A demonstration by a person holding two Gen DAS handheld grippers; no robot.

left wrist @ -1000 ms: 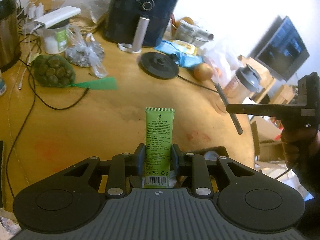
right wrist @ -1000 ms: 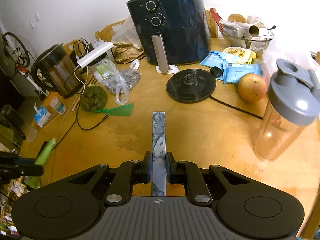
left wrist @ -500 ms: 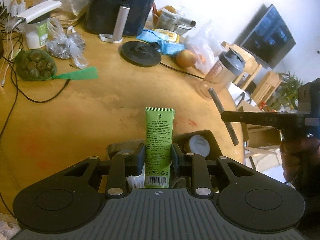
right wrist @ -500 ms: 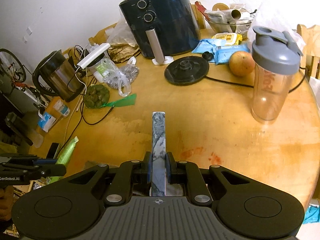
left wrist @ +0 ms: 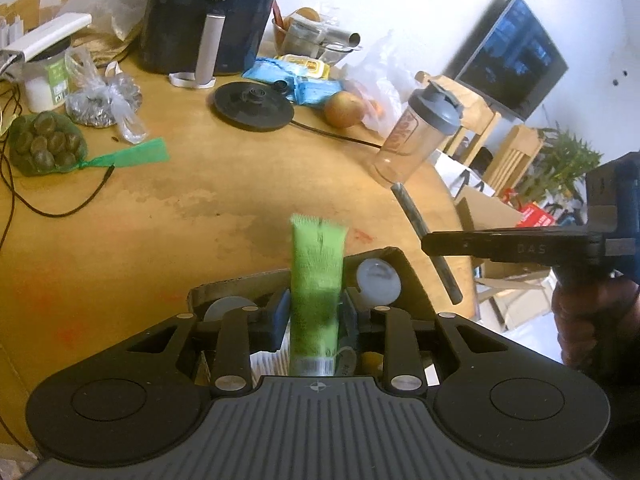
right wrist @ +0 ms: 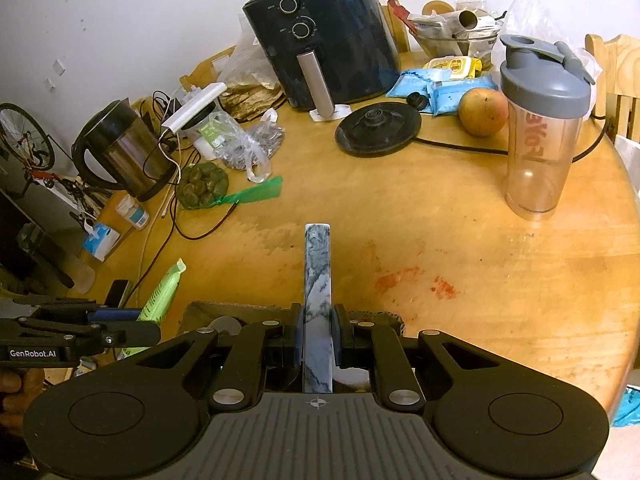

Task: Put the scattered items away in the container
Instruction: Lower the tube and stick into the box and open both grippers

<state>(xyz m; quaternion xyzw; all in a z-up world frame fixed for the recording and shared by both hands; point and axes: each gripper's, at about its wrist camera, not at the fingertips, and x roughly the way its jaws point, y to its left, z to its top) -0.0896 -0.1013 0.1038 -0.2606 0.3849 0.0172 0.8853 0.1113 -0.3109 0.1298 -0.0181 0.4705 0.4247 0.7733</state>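
My left gripper (left wrist: 315, 312) has spread its jaws. The green tube (left wrist: 318, 280) sits loose between them, blurred, over the cardboard box (left wrist: 404, 268). The box holds white-lidded jars (left wrist: 378, 282) and other items. My right gripper (right wrist: 318, 330) is shut on a grey marbled bar (right wrist: 318, 280) and holds it above the box's far edge (right wrist: 224, 306). The left gripper (right wrist: 132, 330) and green tube (right wrist: 162, 296) show at the left of the right wrist view. The right gripper (left wrist: 436, 248) with its bar (left wrist: 412, 212) shows at the right of the left wrist view.
On the round wooden table (right wrist: 460, 240) stand an air fryer (right wrist: 324, 40), kettle (right wrist: 120, 152), kettle base (right wrist: 378, 128), shaker bottle (right wrist: 540, 128), apple (right wrist: 482, 112), a green net bag (right wrist: 202, 184), plastic bags, blue packets and cables. The table edge is close on the right.
The left gripper's jaws have opened, and the green tube now sits loose and blurred between them. Both grippers have drawn back over the box. The right gripper still holds the bar.
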